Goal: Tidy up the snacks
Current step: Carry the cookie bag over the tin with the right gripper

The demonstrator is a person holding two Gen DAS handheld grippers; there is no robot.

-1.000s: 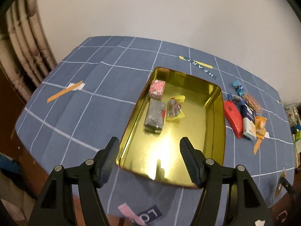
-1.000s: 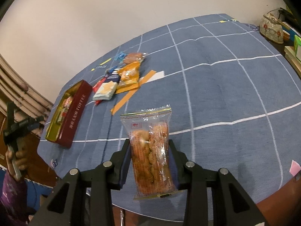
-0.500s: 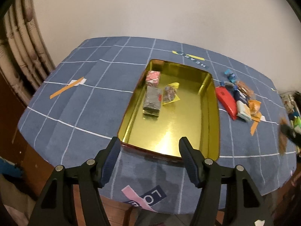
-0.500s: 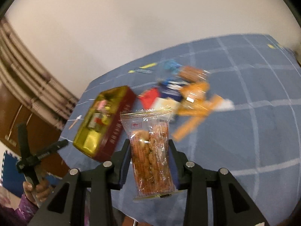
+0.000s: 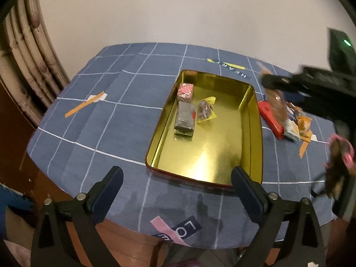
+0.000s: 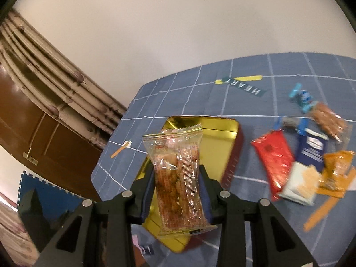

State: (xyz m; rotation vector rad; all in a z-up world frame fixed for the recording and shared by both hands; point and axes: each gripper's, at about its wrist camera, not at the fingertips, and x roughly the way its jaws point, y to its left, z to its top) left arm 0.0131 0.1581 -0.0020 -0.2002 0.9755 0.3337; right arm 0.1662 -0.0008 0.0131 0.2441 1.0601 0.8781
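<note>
A gold tin tray [image 5: 249, 102] [image 6: 224, 146] lies on the blue checked tablecloth. In it are a pink wrapped snack [image 5: 185, 91], a grey packet [image 5: 184, 120] and a small yellow-edged packet [image 5: 205, 110]. My left gripper [image 5: 175, 187] is open and empty, in front of the tray's near rim. My right gripper [image 6: 176, 188] is shut on a clear cracker packet [image 6: 178, 178], held in the air above the tray's near end. In the left wrist view the right gripper [image 5: 273, 82] comes in blurred from the right.
Loose snacks lie right of the tray: a red packet [image 6: 273, 158], a navy and white packet [image 6: 309, 162], an orange packet [image 6: 336, 173], a cracker packet [image 6: 327, 120] and blue candies [image 6: 300, 95]. Orange tape strips [image 5: 84, 104] mark the cloth. The table edge is near.
My right gripper has swung left with the cracker packet, from the open cloth to above the tray. My left gripper has drawn back from the tray toward the table edge.
</note>
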